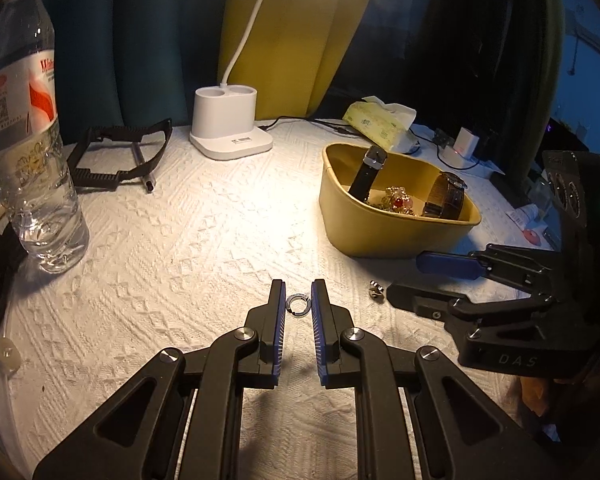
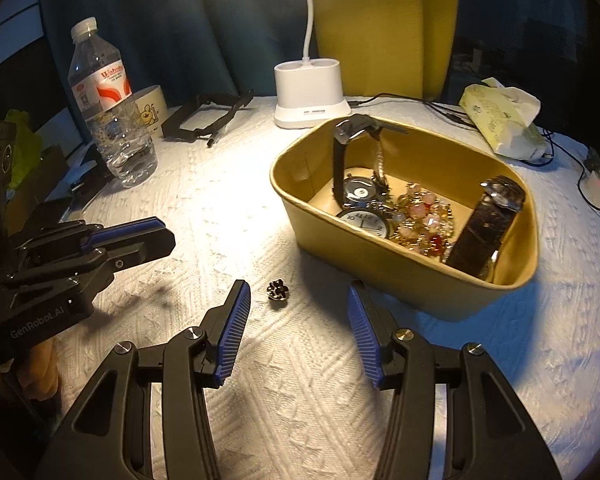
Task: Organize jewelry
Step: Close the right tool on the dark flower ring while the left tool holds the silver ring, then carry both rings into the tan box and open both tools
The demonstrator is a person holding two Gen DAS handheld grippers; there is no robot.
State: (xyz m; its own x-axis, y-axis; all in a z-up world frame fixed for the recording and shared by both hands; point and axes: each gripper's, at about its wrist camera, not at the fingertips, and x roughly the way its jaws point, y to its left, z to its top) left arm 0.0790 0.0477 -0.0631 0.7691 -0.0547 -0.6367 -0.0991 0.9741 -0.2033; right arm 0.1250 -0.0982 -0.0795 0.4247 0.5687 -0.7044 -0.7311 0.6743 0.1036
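A small silver ring (image 1: 297, 305) lies on the white textured cloth between the tips of my left gripper (image 1: 298, 294), whose jaws stand narrowly apart on either side of it, not touching. A small dark studded earring (image 2: 277, 291) lies on the cloth just ahead of my right gripper (image 2: 300, 294), which is open and empty; it also shows in the left wrist view (image 1: 376, 288). The yellow tray (image 2: 296, 208) holds several watches (image 2: 360, 194) and a gold beaded piece (image 2: 424, 220). The tray (image 1: 340, 216) shows at the right in the left wrist view.
A water bottle (image 1: 28, 128) stands at the left. A white lamp base (image 1: 228, 128) stands at the back, with a black frame and pen (image 1: 120, 156) beside it. A tissue pack (image 2: 504, 120) and cables lie behind the tray. A charger (image 1: 464, 144) sits at the far right.
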